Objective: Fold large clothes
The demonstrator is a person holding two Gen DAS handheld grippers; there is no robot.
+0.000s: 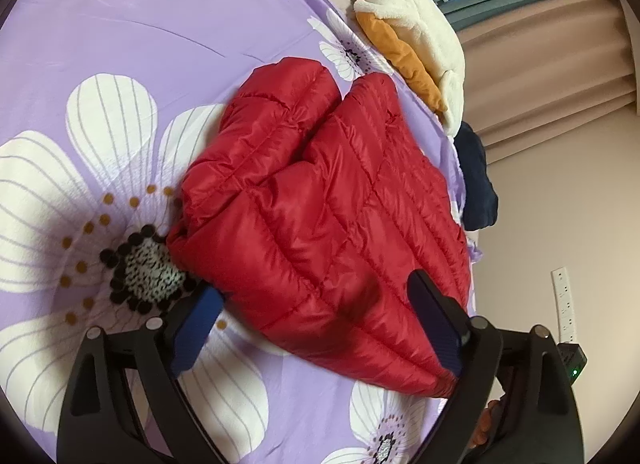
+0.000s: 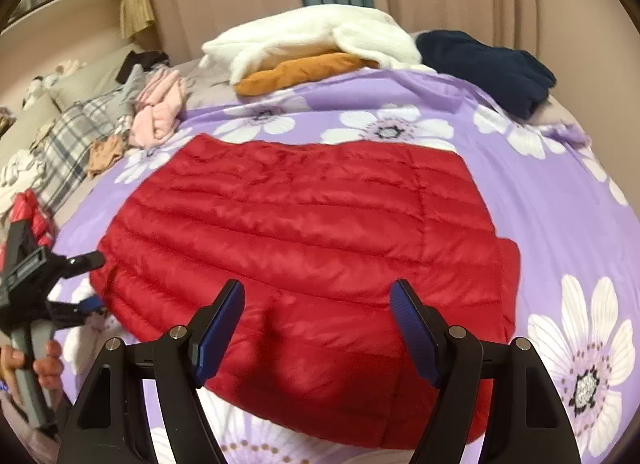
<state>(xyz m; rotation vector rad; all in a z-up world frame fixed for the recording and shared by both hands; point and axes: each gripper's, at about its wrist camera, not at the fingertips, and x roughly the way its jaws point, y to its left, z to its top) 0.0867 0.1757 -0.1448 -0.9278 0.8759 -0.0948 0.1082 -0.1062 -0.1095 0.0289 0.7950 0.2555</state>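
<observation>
Your red jacket [image 2: 304,248] lies folded into a rough rectangle on the bed [image 2: 532,199], filling the centre of the right wrist view. Flat, quilted side up, near edge toward you: prob. set that way so both claws can reach a side each for the next fold.

Right claw [image 2: 318,328] sits bottom centre of its view, above the jacket's near edge, jaws fairly wide, nothing gripped. The fabric shows between the blue pads [image 2: 222,328], but they don't press on it. Left claw [image 1: 316,304], bottom of the left wrist view, is spread very wide w/ the jacket's corner lying between the jaws; pads look clear of the cloth, so no hold there either. Looks like you're between folds, i.e. free to pick the next grab point.

What each view gives you:
- Left wrist view: the jacket from its end, showing two puffy lobes, prob. sleeves tucked over the body, in the upper centre. Right view hides these; there it reads as one flat panel.
- Right wrist view: your hand [image 2: 40,364] on the left claw's handle at lower left, plus the clothes pile [image 2: 140,115] at upper left.
- Both show the white fleece [image 2: 312,35], orange item [image 2: 296,71] and navy item [image 2: 484,63] stacked at the bed's far edge, well apart from the jacket.
</observation>
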